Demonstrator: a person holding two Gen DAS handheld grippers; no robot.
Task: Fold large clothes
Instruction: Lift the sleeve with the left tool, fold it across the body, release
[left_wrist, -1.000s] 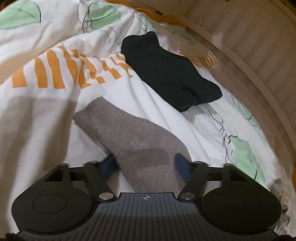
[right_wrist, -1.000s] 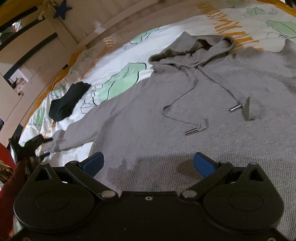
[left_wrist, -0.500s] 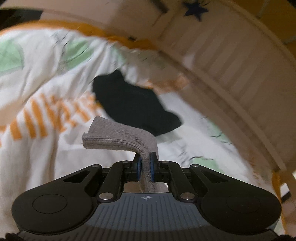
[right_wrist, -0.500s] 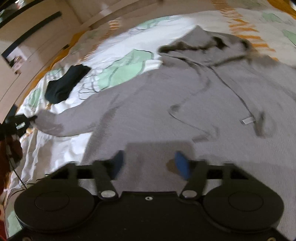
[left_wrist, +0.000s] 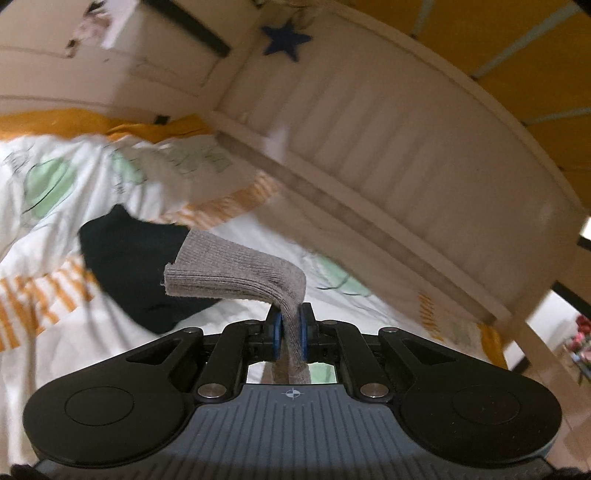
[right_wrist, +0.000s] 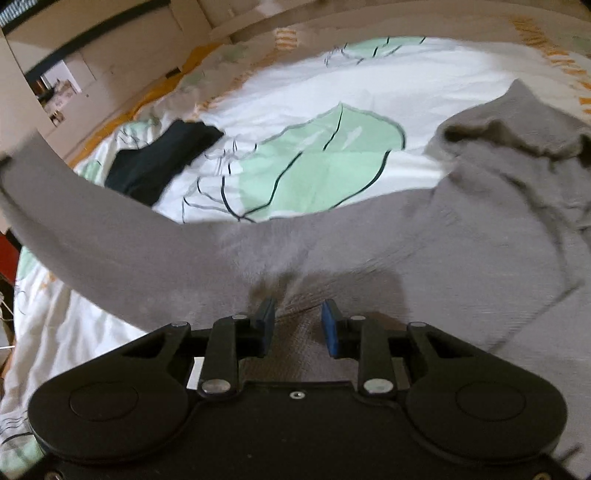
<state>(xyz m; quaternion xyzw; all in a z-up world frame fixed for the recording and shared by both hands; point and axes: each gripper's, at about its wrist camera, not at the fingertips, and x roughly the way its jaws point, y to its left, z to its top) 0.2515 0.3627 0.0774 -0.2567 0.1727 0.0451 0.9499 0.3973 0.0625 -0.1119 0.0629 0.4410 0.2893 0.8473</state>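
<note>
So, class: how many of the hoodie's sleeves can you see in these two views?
1: the left gripper pinches its cuff, lifting the sleeve off the bed. The other sleeve is out of view.

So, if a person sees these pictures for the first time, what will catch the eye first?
Likely the grey sleeve cuff pinched in the left gripper and lifted off the leaf-print duvet. Next, the grey hoodie spread under the right gripper, and the black garment behind the raised sleeve.

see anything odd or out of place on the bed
One stray item: a small dark folded garment lies alone on the leaf-print duvet, beyond the grey knitted hoodie's raised sleeve, apart from it. Nothing looks spilled or damaged.
</note>
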